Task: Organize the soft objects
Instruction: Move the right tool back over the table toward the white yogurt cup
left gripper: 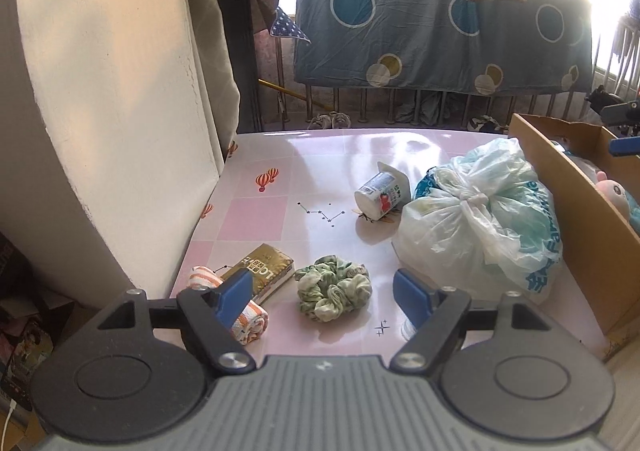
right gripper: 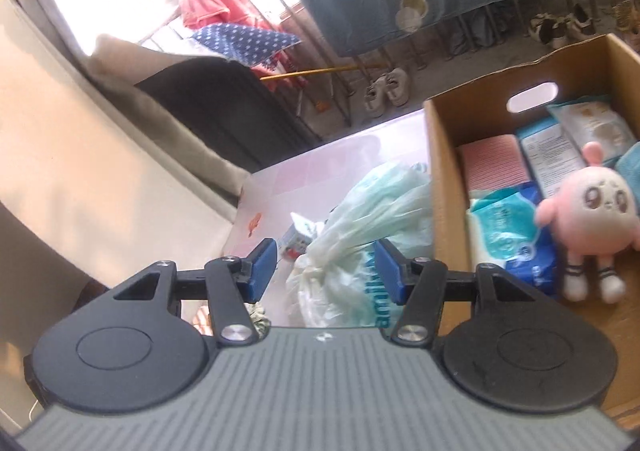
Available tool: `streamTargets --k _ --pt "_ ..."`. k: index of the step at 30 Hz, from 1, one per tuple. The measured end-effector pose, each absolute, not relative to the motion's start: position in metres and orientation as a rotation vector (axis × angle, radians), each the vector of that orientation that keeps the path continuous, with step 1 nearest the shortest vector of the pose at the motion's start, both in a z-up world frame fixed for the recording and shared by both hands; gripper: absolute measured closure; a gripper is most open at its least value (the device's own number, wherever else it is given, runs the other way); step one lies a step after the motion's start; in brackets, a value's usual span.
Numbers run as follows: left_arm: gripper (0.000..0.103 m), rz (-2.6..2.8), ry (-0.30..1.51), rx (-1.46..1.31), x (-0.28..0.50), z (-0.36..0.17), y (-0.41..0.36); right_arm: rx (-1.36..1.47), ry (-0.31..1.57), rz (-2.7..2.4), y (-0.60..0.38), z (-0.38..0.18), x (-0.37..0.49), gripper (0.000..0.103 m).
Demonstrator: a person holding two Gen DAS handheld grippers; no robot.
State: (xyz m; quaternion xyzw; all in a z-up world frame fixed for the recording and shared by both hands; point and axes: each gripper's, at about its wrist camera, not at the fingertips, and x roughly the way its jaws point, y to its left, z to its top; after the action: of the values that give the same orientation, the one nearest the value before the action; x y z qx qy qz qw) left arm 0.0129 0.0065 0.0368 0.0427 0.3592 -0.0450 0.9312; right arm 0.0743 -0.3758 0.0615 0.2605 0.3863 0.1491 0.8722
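Observation:
My left gripper (left gripper: 326, 297) is open and empty just above a green scrunchie (left gripper: 334, 287) on the pink table (left gripper: 280, 179). A rolled orange-striped cloth (left gripper: 248, 311) lies under its left finger. A tied white plastic bag (left gripper: 476, 219) sits right of the scrunchie. My right gripper (right gripper: 326, 271) is open and empty, held above that bag (right gripper: 352, 243). A cardboard box (right gripper: 444, 179) at the right holds a pink plush toy (right gripper: 592, 219), a pink cloth roll (right gripper: 492, 165) and tissue packs (right gripper: 508, 239).
A gold box (left gripper: 260, 271) lies beside the striped cloth. A tipped yogurt cup (left gripper: 382, 193) lies behind the scrunchie. A white wall (left gripper: 112, 111) borders the table's left edge. A blue patterned sheet (left gripper: 440, 11) hangs on a railing behind the table.

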Motion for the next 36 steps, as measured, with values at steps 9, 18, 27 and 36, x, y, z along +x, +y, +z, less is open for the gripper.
streamTargets --k 9,18,27,36 --pt "0.024 -0.051 0.728 0.086 0.043 0.033 0.004 0.541 0.893 0.419 -0.297 0.05 0.124 0.049" --pt "0.026 -0.056 0.73 0.096 0.101 0.011 -0.018 0.547 0.961 0.474 -0.266 0.029 0.186 0.049" --pt "0.037 -0.066 0.802 0.115 0.131 -0.021 -0.024 0.321 1.039 0.423 -0.226 -0.005 0.278 0.047" --pt "0.043 -0.001 0.844 0.086 0.132 -0.027 0.008 0.133 1.112 0.428 -0.177 -0.058 0.314 0.049"
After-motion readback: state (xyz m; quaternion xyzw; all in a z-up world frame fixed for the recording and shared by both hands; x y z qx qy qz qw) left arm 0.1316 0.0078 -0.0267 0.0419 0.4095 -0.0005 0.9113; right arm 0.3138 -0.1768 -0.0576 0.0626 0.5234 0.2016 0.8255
